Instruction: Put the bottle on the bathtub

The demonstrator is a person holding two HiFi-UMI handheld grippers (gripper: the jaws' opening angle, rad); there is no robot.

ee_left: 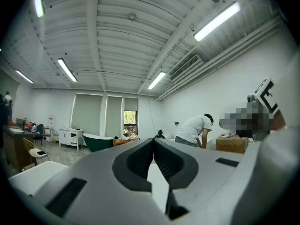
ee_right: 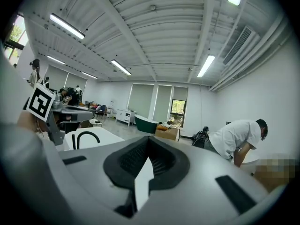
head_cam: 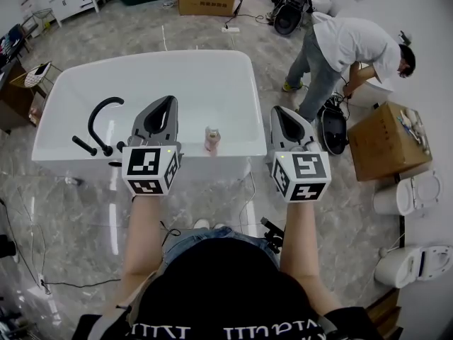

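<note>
**Bottle** [head_cam: 212, 139]: small, pinkish, upright on the near rim of the white bathtub [head_cam: 148, 62], to the right of the black faucet [head_cam: 99, 122]. Nothing touches it. I judge it is already where the task wants it, on the flat ledge rather than inside the basin.

**Left gripper** [head_cam: 168, 101]: jaws closed tip to tip with nothing between them. It points roughly level across the tub, to the left of the bottle and apart from it.

**Right gripper** [head_cam: 278, 110]: jaws pressed together, empty. It sits by the tub's right corner, to the right of the bottle and apart from it.

**Pose:** both forearms reach forward, roughly parallel, with the marker cubes nearest the holder. The bottle stands between the two grippers, probably so neither knocks it.

**Also present:** a second person [head_cam: 347, 48] bending over beyond the tub, and a cardboard box [head_cam: 382, 142].
</note>
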